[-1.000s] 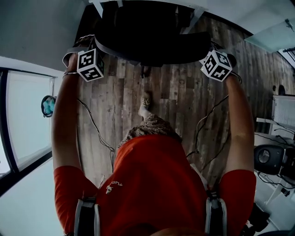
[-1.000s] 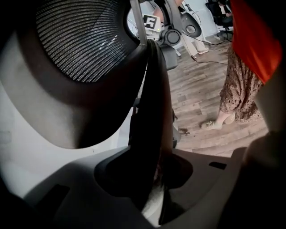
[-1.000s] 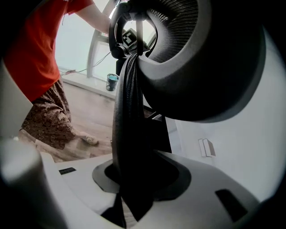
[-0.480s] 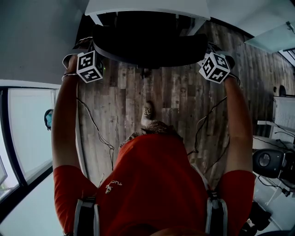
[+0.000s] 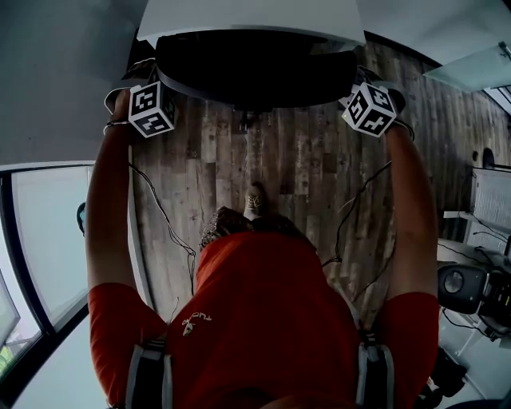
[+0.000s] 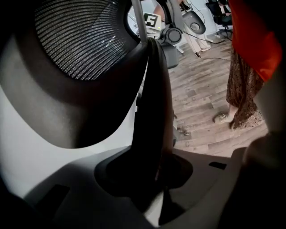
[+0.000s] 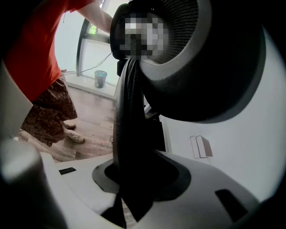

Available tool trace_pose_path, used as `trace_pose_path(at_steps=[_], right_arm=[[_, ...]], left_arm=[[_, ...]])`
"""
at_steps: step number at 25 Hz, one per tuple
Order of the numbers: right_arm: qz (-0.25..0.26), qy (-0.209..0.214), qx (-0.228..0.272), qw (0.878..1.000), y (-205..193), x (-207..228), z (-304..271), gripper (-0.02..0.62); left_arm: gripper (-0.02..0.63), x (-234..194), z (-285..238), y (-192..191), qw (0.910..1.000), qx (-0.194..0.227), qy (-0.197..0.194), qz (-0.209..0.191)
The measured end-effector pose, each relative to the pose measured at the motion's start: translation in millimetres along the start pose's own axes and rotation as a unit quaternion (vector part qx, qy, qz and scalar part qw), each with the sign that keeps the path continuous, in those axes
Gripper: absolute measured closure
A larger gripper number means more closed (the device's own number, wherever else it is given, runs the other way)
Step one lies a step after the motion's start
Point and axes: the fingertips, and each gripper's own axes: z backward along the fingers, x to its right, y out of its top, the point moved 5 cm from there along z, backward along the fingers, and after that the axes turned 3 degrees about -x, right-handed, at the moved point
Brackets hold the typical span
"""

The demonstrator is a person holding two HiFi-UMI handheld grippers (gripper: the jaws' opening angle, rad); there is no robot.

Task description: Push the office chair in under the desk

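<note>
Head view: left tool point(image 5: 150, 88) and right tool point(image 5: 363, 89) clamp the office chair point(image 5: 255, 72) by the desk point(image 5: 247, 20)

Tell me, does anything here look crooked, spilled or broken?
Nothing stands out. The chair sits square to the desk, its back gripped evenly at each side by the left gripper and the right gripper. The wooden floor shows no spill, only thin cables hanging below the arms.
</note>
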Motion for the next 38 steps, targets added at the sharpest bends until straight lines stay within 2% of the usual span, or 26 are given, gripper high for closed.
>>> trace_pose_path(at_steps=[16, 28, 32, 38], right_arm=[[-0.014, 0.003, -0.016, 1.0, -20.4, 81.0, -42.3, 0.449], [-0.002, 0.001, -0.011, 1.0, -32.1, 96.1, -44.7, 0.445], [-0.013, -0.013, -0.017, 1.0, -33.3, 94.6, -43.7, 0.408], [-0.021, -0.037, -0.037, 0.998, -32.1, 94.5, -33.9, 0.351]], left_arm=[[0.479, -70.9, -65.1, -0.9, 1.0, -0.004, -0.006, -0.005], [0.477, -76.0, -69.0, 10.5, 0.9999, 0.005, 0.009, -0.002], [0.449, -72.4, -66.0, 12.8, 0.9998, 0.01, 0.015, 0.009], [0.354, -68.9, -52.5, 10.1, 0.9991, 0.018, 0.033, 0.017]])
